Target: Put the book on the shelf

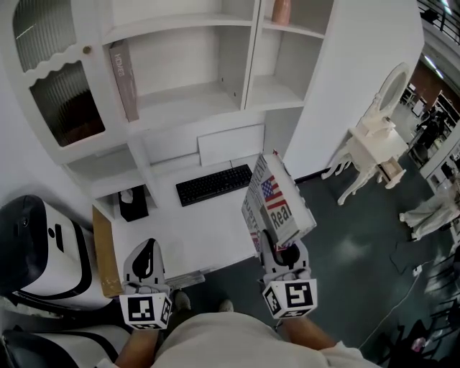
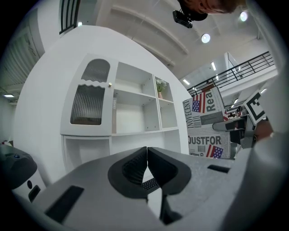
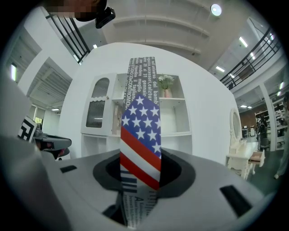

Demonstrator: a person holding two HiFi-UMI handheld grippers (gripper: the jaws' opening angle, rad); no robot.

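The book (image 1: 277, 205), a thick rectangular block with a smooth printed cover of newspaper lettering and a red, white and blue flag with stars, is standing tilted in the air above the front right corner of the counter (image 1: 208, 233), its narrow flag-printed edge facing the right tool's camera and running up between the dark jaws. The right tool (image 1: 279, 251) is gripping the book by its lower end, its grey moulded jaws pressing on both flat faces. The book is sitting well short of the shelf (image 1: 190, 100), a matt white unit with flat boards and upright dividers that is rising behind the counter. A slim pale volume (image 1: 123, 79) is leaning at the left end of the open middle compartment, and a pink vase (image 1: 281, 10) is standing in the upper right one. A cabinet door (image 1: 61, 86) with ribbed dark glass and a scalloped trim is closing off the left side. A black keyboard (image 1: 214, 185) is lying on the counter between the book and the shelf, and a small black box (image 1: 133, 203) is sitting near the counter's left edge. The left tool (image 1: 146, 260) is hanging over the counter's front left, well apart from the book, its ridged black pads meeting at the tips with nothing between them. A white carved dressing table (image 1: 374, 144) with an oval mirror is standing on the dark floor (image 1: 345, 273) to the right
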